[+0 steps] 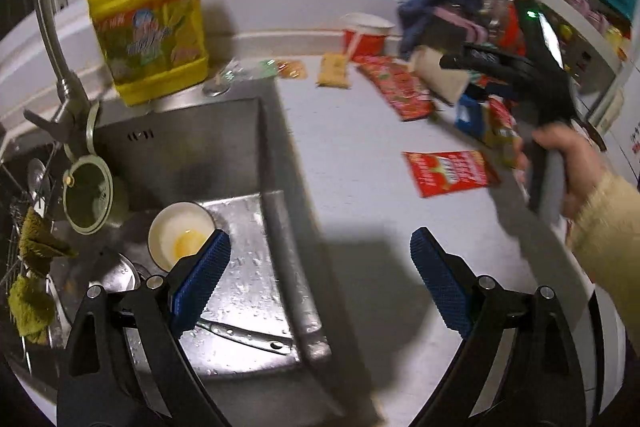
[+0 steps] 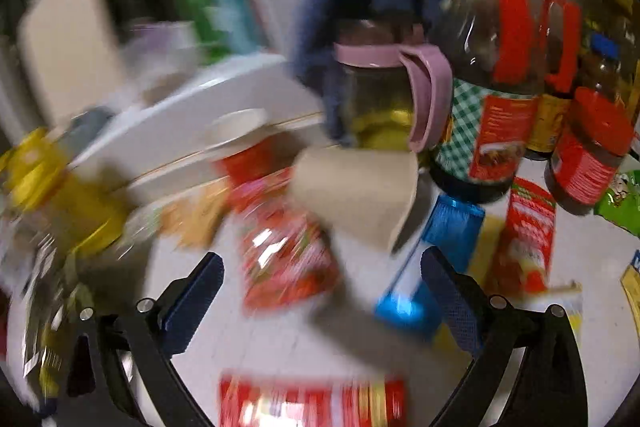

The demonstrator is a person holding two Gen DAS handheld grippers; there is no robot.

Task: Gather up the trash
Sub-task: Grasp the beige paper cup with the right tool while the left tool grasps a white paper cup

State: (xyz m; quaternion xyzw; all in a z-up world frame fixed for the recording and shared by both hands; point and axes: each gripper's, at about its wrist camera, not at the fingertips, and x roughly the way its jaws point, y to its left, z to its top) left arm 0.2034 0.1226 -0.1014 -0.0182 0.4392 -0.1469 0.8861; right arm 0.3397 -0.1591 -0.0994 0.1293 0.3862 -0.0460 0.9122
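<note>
My left gripper point(image 1: 320, 251) stands open and empty above the seam between the sink and the white counter point(image 1: 360, 187). Wrappers litter that counter: a red packet point(image 1: 450, 173), a longer red wrapper point(image 1: 396, 87), a yellow packet point(image 1: 334, 69), a blue packet point(image 1: 470, 115) and a tan paper cup point(image 1: 438, 75) on its side. A hand carries my right gripper point(image 1: 454, 55) over the cup. In the blurred right wrist view, the right gripper point(image 2: 322, 267) is open and empty above a red wrapper point(image 2: 288, 247), with the tan cup point(image 2: 356, 195) and blue packet point(image 2: 452, 223) just beyond.
A steel sink point(image 1: 180, 155) at left holds a white bowl point(image 1: 180, 231), a green pot point(image 1: 88, 195) and cloths. A yellow detergent jug point(image 1: 148, 15) and faucet point(image 1: 52, 39) stand behind it. Sauce bottles point(image 2: 500, 67) and a pink-lidded jar point(image 2: 380, 95) crowd the counter's back right.
</note>
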